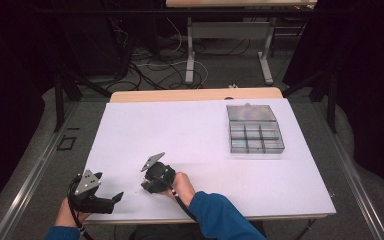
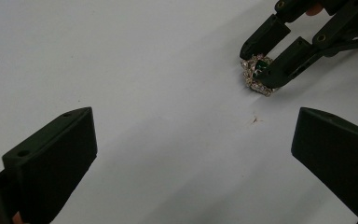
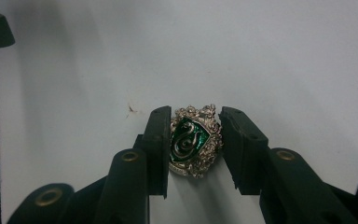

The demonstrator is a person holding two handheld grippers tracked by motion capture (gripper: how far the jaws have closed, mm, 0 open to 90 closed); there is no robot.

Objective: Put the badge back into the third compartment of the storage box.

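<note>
From the high view, a person's two hands come in at the near edge of a white table (image 1: 200,125), each holding black tongs. The left tongs (image 1: 116,197) rest at the near left corner, tips pointing toward the right tongs (image 1: 147,186), which sit just beside them, angled down at the tabletop. Well away from both, toward the far right, stands a clear compartment box (image 1: 255,134) with its lid open. In the left gripper view, the left tongs (image 2: 193,154) are spread wide over bare table, pinching nothing. Ahead of them and off to one side, the right tongs (image 2: 261,63) reach down around a small silver badge (image 2: 256,77) with a green centre, lying on the table. In the right gripper view, the right tongs (image 3: 193,140) pinch the badge (image 3: 193,140), a silver crest holding a green shield with a snake; both pads press its edges, as far as can be judged.
</note>
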